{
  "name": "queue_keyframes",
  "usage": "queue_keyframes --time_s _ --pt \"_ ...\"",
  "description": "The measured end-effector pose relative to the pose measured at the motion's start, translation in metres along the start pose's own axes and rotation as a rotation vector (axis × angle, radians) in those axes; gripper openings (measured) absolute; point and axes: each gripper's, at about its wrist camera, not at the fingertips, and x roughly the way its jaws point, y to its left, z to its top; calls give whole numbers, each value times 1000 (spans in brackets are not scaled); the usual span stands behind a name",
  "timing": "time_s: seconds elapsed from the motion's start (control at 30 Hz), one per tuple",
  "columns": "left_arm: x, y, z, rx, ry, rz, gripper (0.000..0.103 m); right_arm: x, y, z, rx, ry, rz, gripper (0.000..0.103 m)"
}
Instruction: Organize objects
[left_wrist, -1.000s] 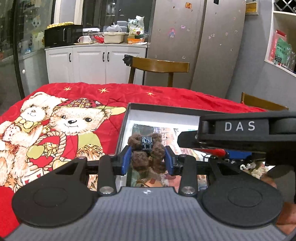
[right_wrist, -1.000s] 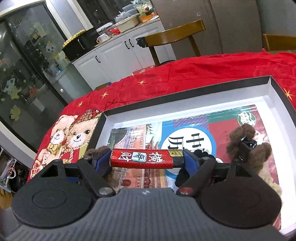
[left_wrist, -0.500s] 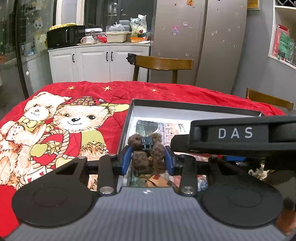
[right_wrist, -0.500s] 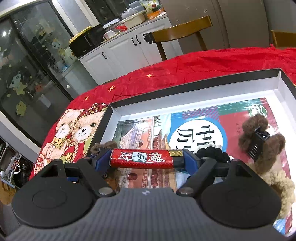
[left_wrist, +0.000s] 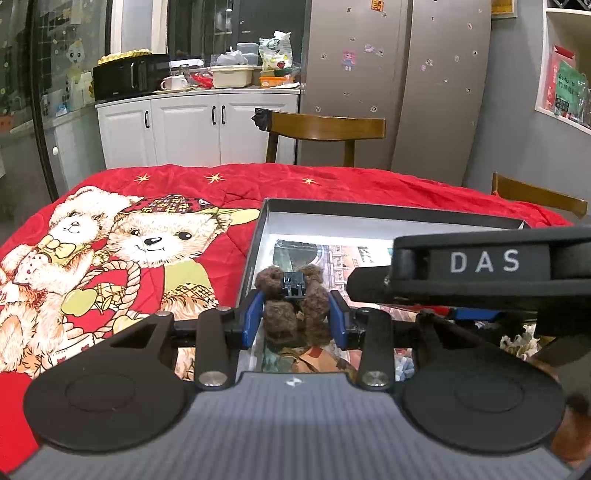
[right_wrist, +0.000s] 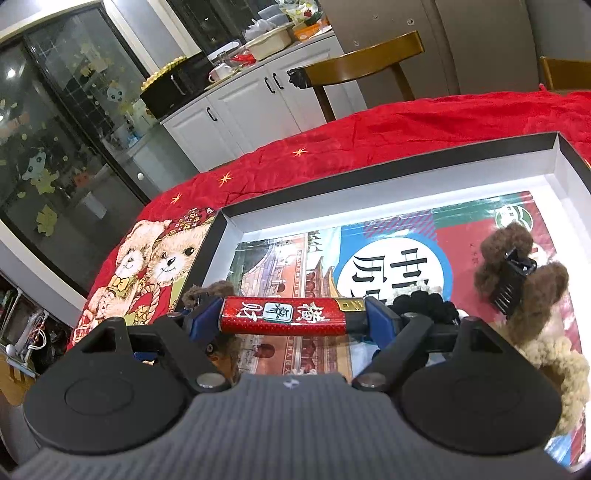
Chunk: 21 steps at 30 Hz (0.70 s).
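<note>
Left hand-held gripper (left_wrist: 295, 320) clamped on a fuzzy brown hair claw (left_wrist: 295, 306) above the shallow cardboard box (right_wrist: 388, 192), right hand-held gripper (right_wrist: 291, 320) gripping a glossy red lighter (right_wrist: 284, 316) end to end, long axis crosswise, over the box's printed liner, quilted red teddy-bear cloth (left_wrist: 129, 258) beneath.

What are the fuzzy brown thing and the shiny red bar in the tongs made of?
The brown hair clip looks like black plastic covered in curly, matte plush, probably synthetic fleece. The red lighter seems to have a plastic or metal body in glossy printed wrap, judging by its sheen, with a gold, metallic-looking band at one end.
</note>
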Motion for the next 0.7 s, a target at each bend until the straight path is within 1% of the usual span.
queue_keyframes --time_s 0.23,0.7 --pt "0 1 0 0 -8 11 44 -1 -2 0 10 -2 9 81" --pt "1 2 -2 1 -8 -8 44 -2 -4 1 16 17 36 81"
